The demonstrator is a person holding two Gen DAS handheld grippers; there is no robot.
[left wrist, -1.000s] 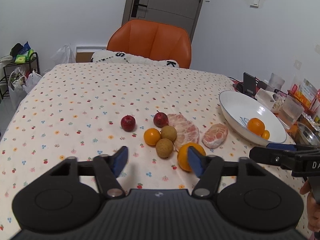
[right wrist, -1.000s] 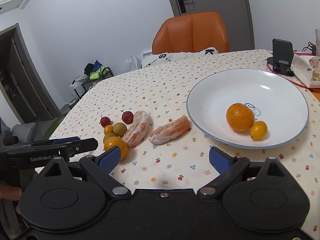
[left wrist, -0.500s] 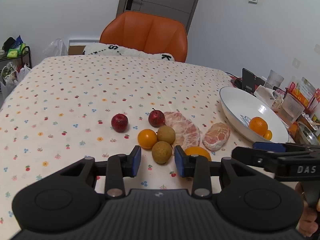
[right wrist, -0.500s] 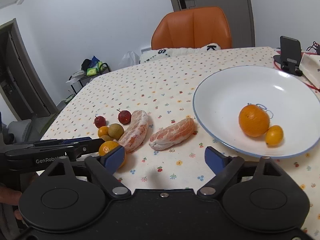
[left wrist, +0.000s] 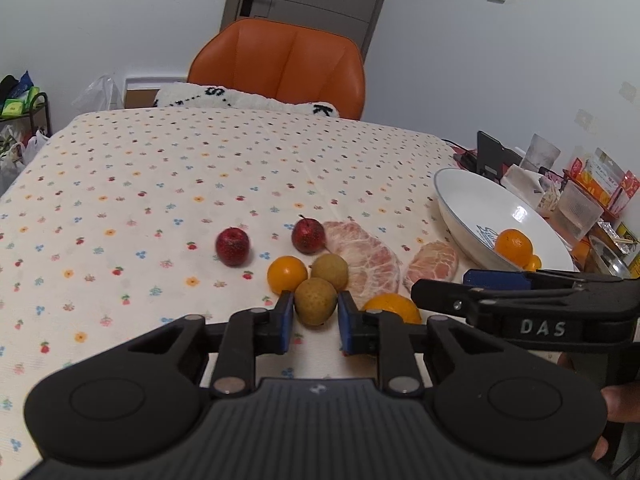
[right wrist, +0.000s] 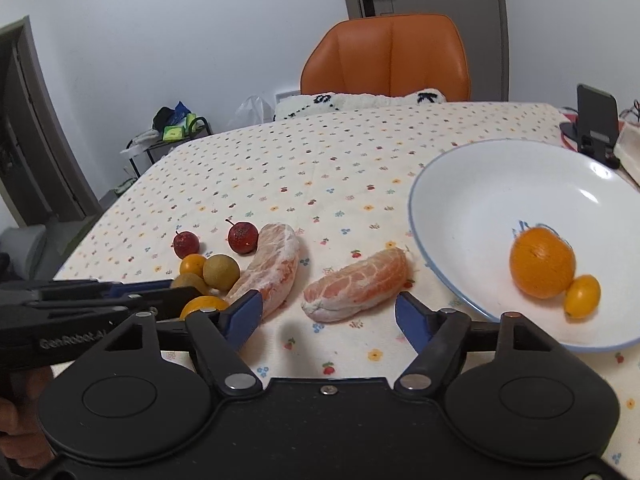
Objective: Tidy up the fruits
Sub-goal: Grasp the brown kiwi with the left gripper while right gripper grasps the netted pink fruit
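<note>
Done: an orange (right wrist: 542, 263) and a small citrus (right wrist: 582, 295) lie in the plate (right wrist: 460, 184).
Left: remaining fruits on the desk (left wrist: 160, 168).
Left gripper (left wrist: 313, 322): closing around a brown fruit (left wrist: 315, 301), contact unclear.
Right gripper (right wrist: 328, 316): spread, empty.

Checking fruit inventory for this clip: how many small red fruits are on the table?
2. One red fruit sits alone at the left of the cluster; the other red fruit lies beside the larger peeled citrus segment. None shows in the white bowl.

Pretty even, soft indoor light, only faint shadows. Heavy fisheye bending with dark corners. Small glare on the glossy white round plate (right wrist: 592, 196).
</note>
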